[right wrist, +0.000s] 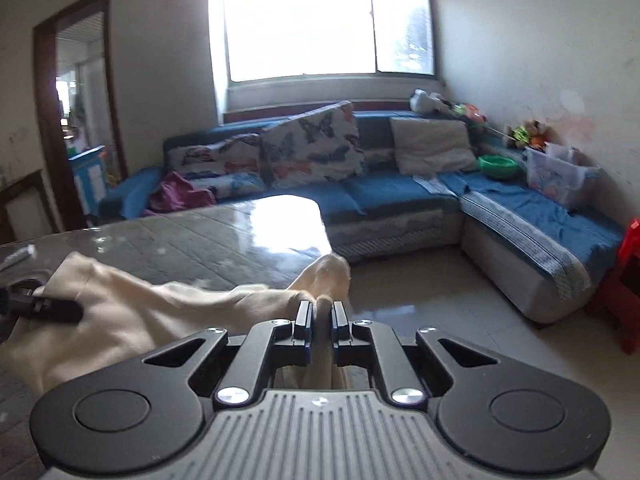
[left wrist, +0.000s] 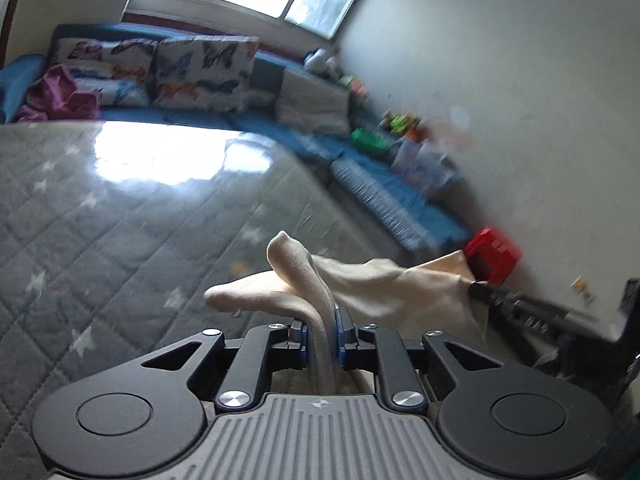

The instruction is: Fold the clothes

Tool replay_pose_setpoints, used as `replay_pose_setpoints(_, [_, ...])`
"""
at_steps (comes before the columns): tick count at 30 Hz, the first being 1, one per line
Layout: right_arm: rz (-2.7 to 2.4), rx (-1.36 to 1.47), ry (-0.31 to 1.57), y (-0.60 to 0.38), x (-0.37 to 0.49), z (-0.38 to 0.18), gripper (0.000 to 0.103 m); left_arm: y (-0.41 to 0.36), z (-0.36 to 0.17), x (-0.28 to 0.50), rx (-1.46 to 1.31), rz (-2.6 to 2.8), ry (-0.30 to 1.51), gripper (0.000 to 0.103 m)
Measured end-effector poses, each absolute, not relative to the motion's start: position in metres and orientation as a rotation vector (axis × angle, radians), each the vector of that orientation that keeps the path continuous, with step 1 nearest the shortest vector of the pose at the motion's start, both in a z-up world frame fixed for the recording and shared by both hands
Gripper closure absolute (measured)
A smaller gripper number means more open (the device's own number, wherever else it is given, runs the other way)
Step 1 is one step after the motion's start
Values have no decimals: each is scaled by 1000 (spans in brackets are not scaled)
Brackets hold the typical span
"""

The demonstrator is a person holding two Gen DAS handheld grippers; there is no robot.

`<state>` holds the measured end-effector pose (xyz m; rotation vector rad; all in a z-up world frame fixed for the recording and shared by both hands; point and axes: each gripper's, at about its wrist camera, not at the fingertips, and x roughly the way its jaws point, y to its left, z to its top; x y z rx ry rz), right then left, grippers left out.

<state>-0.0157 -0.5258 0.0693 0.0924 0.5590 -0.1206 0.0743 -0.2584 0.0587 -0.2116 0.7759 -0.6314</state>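
Note:
A cream garment (left wrist: 384, 288) is stretched in the air between my two grippers, above a grey quilted table (left wrist: 120, 220). My left gripper (left wrist: 323, 326) is shut on one bunched edge of it, and folds of cloth stick up past the fingertips. My right gripper (right wrist: 321, 312) is shut on the opposite edge of the garment (right wrist: 160, 312). In the left wrist view the right gripper's fingers (left wrist: 492, 294) pinch the cloth at the right. In the right wrist view the left gripper's fingers (right wrist: 48, 308) pinch it at the left.
The table (right wrist: 200, 240) has a glossy cover with window glare. A blue corner sofa (right wrist: 400, 192) with butterfly cushions, a purple cloth (right wrist: 180, 196), a green bowl (right wrist: 498, 166) and toys stands behind. A red stool (right wrist: 624, 280) stands at the right. A doorway (right wrist: 76, 120) is at the left.

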Motion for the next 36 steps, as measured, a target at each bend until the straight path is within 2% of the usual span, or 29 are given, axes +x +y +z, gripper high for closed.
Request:
replay_pose_setpoints(2, [-137, 103, 589, -529, -12, 57, 92, -260, 46, 77, -170, -592, 815, 83])
replay_pose_setpoints(4, [-144, 107, 589, -530, -14, 51, 91, -252, 42, 77, -157, -560, 822, 73])
replay_pose_setpoints(5, [-139, 109, 590, -530, -15, 50, 91, -248, 41, 77, -156, -548, 818, 71])
replay_pose_setpoints(14, [-79, 152, 646, -526, -13, 27, 89, -260, 56, 77, -108, -613, 721, 71])
replay_pose_setpoints(17, [-95, 165, 657, -530, -10, 22, 84, -269, 50, 82, -77, -623, 740, 71])
replay_pose_setpoints(25, [-78, 140, 672, -525, 20, 27, 81, -276, 34, 111, -93, -603, 799, 71])
replay_pose_setpoints(27, [-81, 132, 691, -524, 28, 21, 70, -277, 29, 117, -92, -595, 813, 71])
replay_pose_setpoints(30, [-72, 122, 687, -519, 27, 22, 63, -276, 28, 121, -98, -597, 822, 71])
replay_pose_setpoints(33, [-54, 113, 663, -512, 17, 29, 51, -275, 34, 113, -94, -618, 797, 61])
replay_pose_setpoints(34, [-46, 106, 656, -509, 11, 31, 50, -275, 37, 107, -78, -624, 780, 61])
replay_pose_setpoints(36, [-30, 89, 642, -501, -3, 36, 39, -275, 42, 93, -56, -647, 749, 58])
